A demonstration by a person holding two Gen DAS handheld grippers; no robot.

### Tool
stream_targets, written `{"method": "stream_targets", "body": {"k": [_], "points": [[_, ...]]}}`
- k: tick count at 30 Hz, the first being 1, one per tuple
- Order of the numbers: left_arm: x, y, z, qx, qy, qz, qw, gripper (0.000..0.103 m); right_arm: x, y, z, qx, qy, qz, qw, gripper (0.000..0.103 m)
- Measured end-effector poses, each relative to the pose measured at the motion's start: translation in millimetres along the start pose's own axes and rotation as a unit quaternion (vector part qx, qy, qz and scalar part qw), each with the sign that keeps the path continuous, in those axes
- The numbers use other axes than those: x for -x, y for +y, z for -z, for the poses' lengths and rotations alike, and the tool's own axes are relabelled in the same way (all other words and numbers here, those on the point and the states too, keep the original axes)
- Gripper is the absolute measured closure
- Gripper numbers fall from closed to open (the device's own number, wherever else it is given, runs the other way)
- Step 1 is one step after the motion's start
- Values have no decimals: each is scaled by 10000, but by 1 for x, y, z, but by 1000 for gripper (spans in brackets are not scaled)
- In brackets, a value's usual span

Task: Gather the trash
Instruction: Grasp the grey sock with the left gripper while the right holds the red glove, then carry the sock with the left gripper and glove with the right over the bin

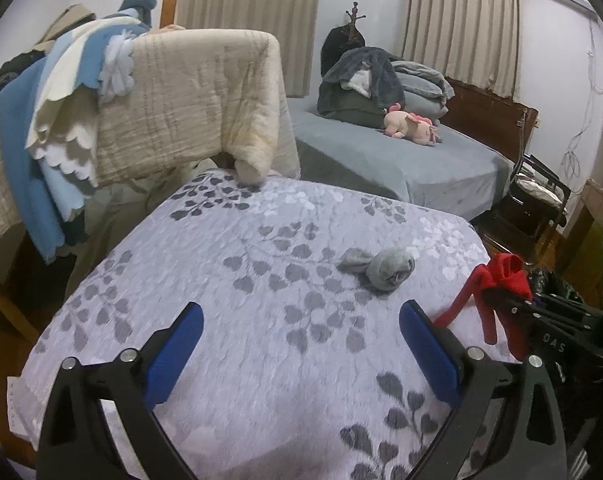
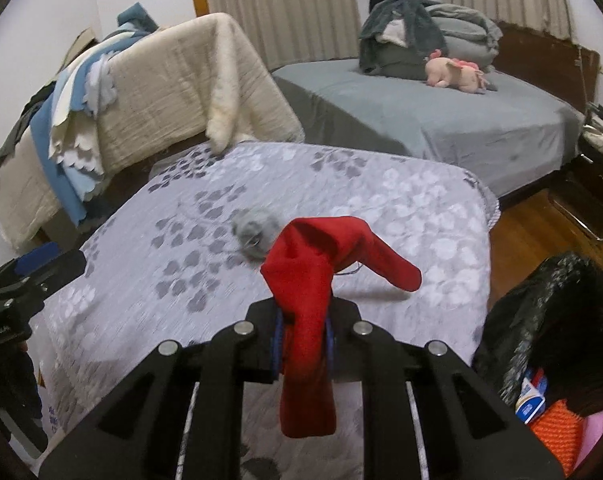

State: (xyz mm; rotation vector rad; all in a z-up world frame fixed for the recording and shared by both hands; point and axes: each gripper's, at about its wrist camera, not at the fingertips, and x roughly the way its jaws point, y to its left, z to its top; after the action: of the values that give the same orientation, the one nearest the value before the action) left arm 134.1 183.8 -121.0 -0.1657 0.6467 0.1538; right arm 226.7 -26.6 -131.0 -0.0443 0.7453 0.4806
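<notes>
The right gripper is clamped on a limp red fabric sock above the leaf-patterned grey bedspread. The left gripper stands wide, empty. A balled grey sock lies near the bedspread's right edge.

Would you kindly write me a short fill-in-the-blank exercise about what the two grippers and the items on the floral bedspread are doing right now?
1. The right gripper is shut on a ____ sock.
2. The left gripper has its fingers ____ with nothing between them.
3. A rolled-up ____ sock lies on the floral bedspread.
4. The pink plush toy lies on the ____ bed.

Missing words: red; open; grey; grey-blue
</notes>
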Motion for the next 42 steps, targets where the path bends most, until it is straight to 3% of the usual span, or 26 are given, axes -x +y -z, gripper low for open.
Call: {"method": "stream_targets", "body": {"k": [10,26,29,31,37,42], "points": [[-63,-35,-23,-294,150,209,9992,7,-19,-23,-21,-251,-60,193,9995,88],[-157,-71,-21,-525,760,559,9942,13,-43,-45,-25,-520,114,321,9981,87],[-163,-78,-20,-580,838,712,9922,21,-46,-45,-25,-520,141,319,9980,87],[-166,-81,-19,-563,899,874,9905,33,-47,-46,-25,-528,149,316,9980,87],[-172,-83,-21,-328,963,1212,9874,53,-46,-47,-24,-536,145,316,9980,87],[-167,-87,-22,-392,898,1255,9872,60,-42,-47,-26,-539,87,317,9980,87]]}}
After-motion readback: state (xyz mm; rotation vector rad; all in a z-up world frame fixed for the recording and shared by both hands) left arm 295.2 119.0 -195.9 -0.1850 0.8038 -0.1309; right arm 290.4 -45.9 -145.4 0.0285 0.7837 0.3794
